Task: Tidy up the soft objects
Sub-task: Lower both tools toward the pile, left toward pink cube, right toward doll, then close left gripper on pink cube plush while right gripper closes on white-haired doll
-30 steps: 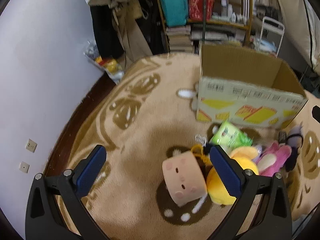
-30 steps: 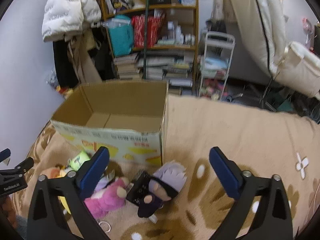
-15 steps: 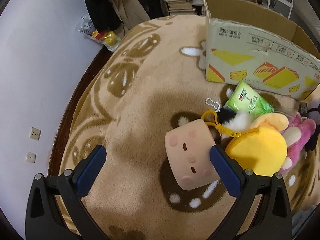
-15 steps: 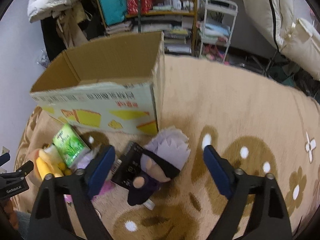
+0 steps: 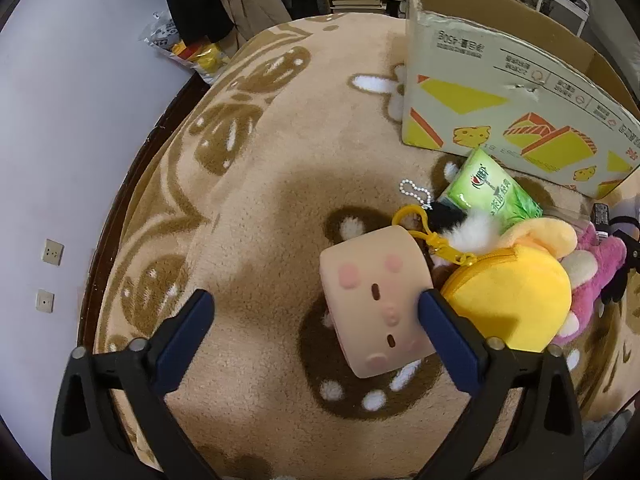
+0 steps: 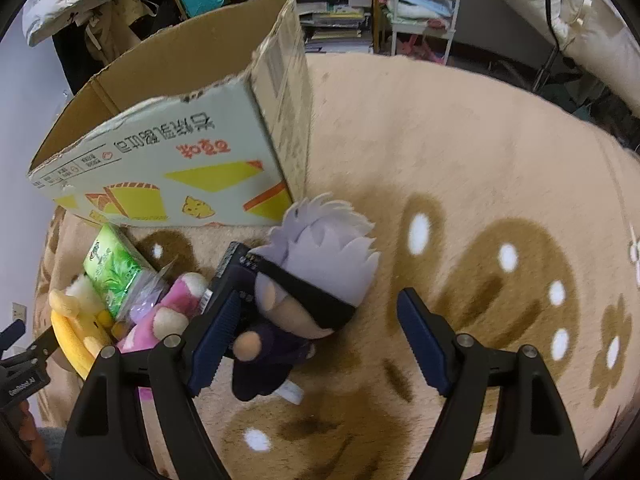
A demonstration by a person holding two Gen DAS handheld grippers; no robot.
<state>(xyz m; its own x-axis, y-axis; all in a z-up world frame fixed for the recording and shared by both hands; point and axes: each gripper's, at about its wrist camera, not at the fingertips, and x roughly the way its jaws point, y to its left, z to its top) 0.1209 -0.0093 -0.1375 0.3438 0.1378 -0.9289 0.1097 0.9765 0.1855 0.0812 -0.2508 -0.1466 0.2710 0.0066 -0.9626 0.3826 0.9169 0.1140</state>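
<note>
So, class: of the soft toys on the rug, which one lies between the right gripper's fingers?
The grey-haired doll with the black blindfold. It alone lies between the closing right gripper fingers; the pink plush and yellow plush lie outside them.

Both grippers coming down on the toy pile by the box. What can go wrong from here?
Left gripper, jaws closing, sits off-centre: one pad touches the beige cube plush, the other is far out over carpet, so it may be shoved, not gripped. The yellow clip beside it could snag. Right gripper, jaws closing around the grey-haired doll, may also pinch the black item beside it.
</note>
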